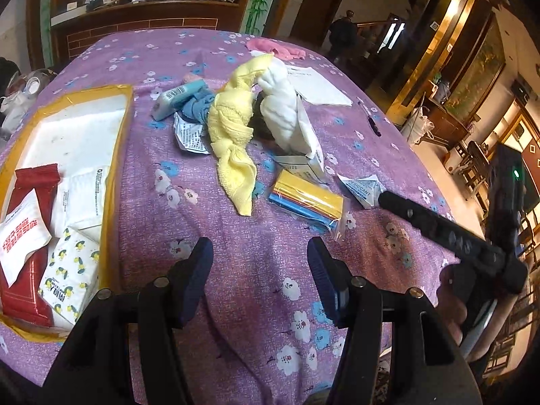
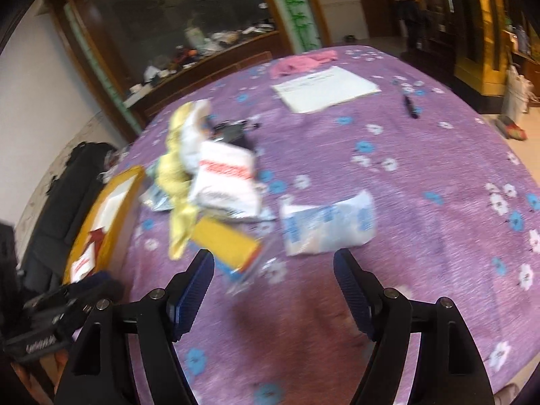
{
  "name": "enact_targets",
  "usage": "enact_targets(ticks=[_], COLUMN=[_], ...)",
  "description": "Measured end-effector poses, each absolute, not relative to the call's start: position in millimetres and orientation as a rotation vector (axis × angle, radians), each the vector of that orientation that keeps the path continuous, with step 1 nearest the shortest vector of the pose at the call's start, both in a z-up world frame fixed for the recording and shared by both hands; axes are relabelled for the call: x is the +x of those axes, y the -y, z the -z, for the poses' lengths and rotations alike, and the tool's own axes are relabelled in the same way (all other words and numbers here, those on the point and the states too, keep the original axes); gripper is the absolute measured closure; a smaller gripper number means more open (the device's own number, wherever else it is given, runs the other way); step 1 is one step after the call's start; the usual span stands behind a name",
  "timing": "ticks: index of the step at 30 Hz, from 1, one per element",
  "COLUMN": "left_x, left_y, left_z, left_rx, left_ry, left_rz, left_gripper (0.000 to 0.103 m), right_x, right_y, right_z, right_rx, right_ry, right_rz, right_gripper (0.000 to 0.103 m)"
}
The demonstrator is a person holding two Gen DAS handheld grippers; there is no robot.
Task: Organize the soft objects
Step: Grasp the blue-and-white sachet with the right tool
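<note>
On the purple surface (image 1: 256, 270), a yellow towel (image 1: 233, 135) lies at twelve o'clock from the left gripper (image 1: 260, 256). Its fingers (image 1: 199, 263) are spread, empty. The right gripper (image 2: 273, 270) fingers (image 2: 351, 283) too, a packet (image 2: 327, 226) just beyond.

Lived-in home, living or dining room: round table (image 1: 256, 303) under purple floral cloth, cluttered wooden sideboard (image 1: 141, 17) with mirror behind, bamboo-painted pillar (image 1: 258, 0), gilt-framed painting (image 1: 479, 74), dark wooden chairs (image 1: 472, 165), person standing in doorway (image 1: 344, 33).

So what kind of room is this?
Probably a home's living or dining room: a table under a purple flowered cloth, a wooden counter piled with household clutter, and a framed painting beside wooden furniture.
</note>
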State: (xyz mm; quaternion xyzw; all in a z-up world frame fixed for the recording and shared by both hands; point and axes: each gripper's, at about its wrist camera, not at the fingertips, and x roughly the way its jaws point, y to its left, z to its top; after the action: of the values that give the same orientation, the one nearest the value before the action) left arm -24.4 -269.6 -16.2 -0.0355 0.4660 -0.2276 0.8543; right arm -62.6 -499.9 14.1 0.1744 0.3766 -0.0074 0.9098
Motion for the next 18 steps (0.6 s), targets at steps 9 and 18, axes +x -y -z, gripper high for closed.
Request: enact_targets(ticks=[9, 18], left_x=[-12.0, -6.7], left_y=[267.9, 280.9], left_z=[26.3, 27.5], left_rx=[-0.089, -0.091], left_ry=[-1.013, -1.035], left_rz=[0.483, 0.524], left_gripper=[0.047, 0.047], right_x=[-15.6, 18.9], right_y=[539.5, 512.9], right_z=[-5.4, 22.7], right_rx=[0.450, 0.390], right_ry=[-0.867, -0.944], right_rz=[0.134, 0.112], right_gripper=[0.028, 0.040])
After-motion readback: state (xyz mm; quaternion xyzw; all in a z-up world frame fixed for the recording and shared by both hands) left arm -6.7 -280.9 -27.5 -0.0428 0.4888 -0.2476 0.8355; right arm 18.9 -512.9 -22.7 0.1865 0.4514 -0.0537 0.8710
